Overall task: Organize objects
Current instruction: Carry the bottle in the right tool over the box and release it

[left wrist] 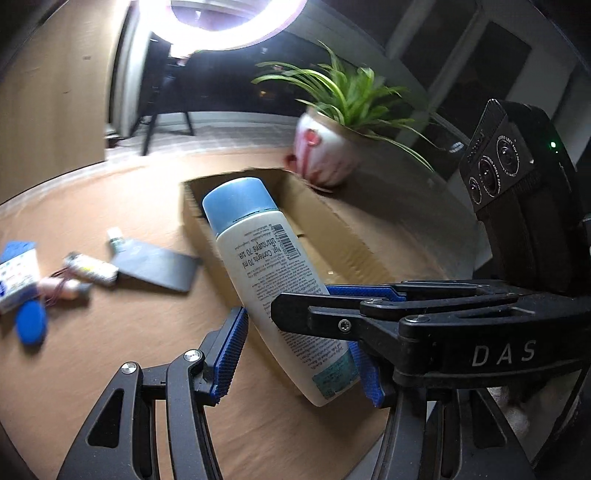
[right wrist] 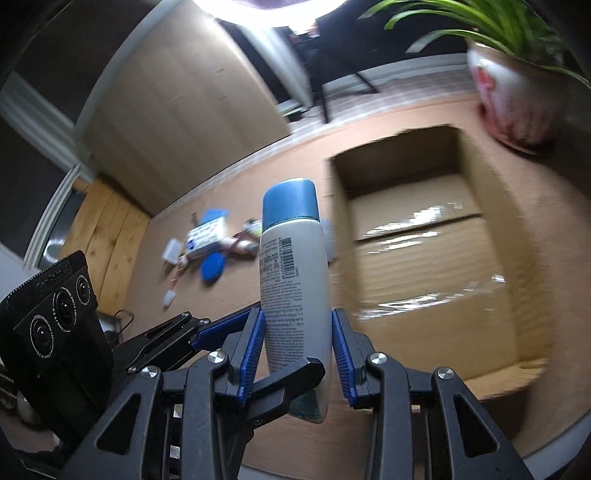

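Note:
A white bottle (left wrist: 266,266) with a blue cap hangs in the air, tilted, held by both grippers at once. My left gripper (left wrist: 301,339) is shut on its lower end, blue pads (left wrist: 231,354) on either side. The black fingers (left wrist: 332,317) of my right gripper cross over the bottle from the right. In the right wrist view the bottle (right wrist: 295,266) stands upright between the pads of my right gripper (right wrist: 298,317), which is shut on it, and a left finger (right wrist: 291,376) crosses in front. An open, empty cardboard box (right wrist: 436,266) lies just right of the bottle and behind it (left wrist: 343,254).
A potted plant (left wrist: 325,155) (right wrist: 509,96) stands past the box. Left of the box lie a dark flat case (left wrist: 155,266), a small tube (left wrist: 92,269), a blue disc (left wrist: 31,321) (right wrist: 212,267) and a white-blue pack (right wrist: 207,236). A ring light (left wrist: 221,22) glows overhead.

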Action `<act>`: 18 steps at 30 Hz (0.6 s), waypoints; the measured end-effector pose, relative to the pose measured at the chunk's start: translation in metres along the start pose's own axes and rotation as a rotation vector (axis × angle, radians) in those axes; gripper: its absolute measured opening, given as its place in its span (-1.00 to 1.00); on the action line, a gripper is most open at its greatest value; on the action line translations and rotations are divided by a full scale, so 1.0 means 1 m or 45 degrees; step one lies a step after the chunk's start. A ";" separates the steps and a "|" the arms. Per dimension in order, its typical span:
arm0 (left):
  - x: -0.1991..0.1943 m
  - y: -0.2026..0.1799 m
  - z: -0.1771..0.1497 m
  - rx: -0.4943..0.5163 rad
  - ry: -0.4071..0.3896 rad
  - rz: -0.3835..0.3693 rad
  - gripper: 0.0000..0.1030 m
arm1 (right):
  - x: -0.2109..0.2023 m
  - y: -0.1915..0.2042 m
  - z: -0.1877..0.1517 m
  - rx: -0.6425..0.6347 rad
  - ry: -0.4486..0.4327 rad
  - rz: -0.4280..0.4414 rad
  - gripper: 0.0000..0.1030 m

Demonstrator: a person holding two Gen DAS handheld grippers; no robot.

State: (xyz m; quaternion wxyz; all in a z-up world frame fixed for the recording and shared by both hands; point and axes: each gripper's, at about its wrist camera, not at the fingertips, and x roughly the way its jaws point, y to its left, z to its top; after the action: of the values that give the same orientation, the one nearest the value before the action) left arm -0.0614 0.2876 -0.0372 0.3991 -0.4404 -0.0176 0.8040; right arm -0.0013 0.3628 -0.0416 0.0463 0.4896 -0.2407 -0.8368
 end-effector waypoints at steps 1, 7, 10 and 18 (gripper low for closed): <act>0.007 -0.006 0.002 0.006 0.009 -0.013 0.14 | -0.003 -0.007 -0.001 0.015 -0.003 -0.009 -0.35; 0.032 -0.030 0.010 0.036 0.035 -0.052 0.13 | -0.019 -0.039 0.001 0.049 -0.026 -0.066 -0.35; 0.040 -0.037 0.015 0.058 0.036 -0.060 0.13 | -0.026 -0.042 0.003 0.018 -0.040 -0.105 -0.33; 0.030 -0.028 0.015 0.064 0.033 0.041 0.61 | -0.034 -0.039 0.004 -0.043 -0.126 -0.247 0.41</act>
State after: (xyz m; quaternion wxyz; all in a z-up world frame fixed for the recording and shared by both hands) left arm -0.0633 0.3313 -0.0377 0.3973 -0.4410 0.0149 0.8047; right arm 0.0191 0.4092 -0.0302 -0.0385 0.4678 -0.1801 -0.8644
